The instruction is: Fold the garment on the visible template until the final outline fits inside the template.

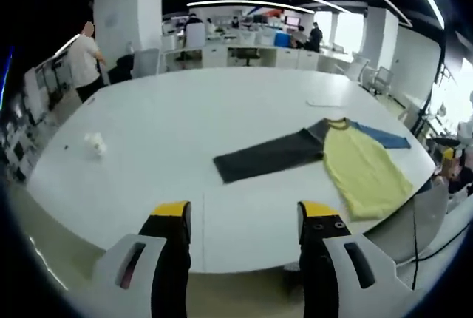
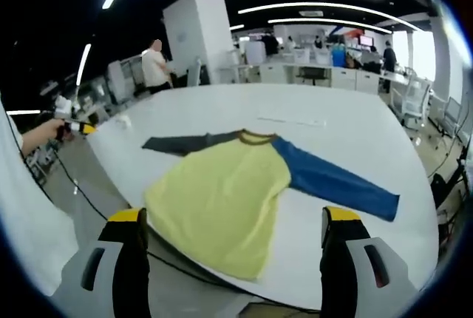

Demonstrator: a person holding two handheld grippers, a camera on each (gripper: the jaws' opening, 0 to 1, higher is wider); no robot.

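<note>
A long-sleeved shirt (image 1: 362,170) lies flat on the big white table (image 1: 185,133), with a yellow body, a dark grey sleeve (image 1: 270,157) and a blue sleeve (image 1: 380,136). Its hem reaches the table's edge. My left gripper (image 1: 245,214) is open, off the table's edge and well short of the grey sleeve. In the right gripper view the yellow body (image 2: 222,192) lies just ahead, grey sleeve (image 2: 181,143) to the left and blue sleeve (image 2: 332,181) to the right. My right gripper (image 2: 233,218) is open before the hem, holding nothing. A thin pale strip (image 2: 292,120) lies beyond the collar.
A small crumpled white thing (image 1: 94,143) sits on the table far from the shirt. A person in a white shirt (image 1: 83,59) stands past the far side. Office desks and chairs (image 1: 244,53) fill the background. A black cable (image 2: 96,200) runs below the table edge.
</note>
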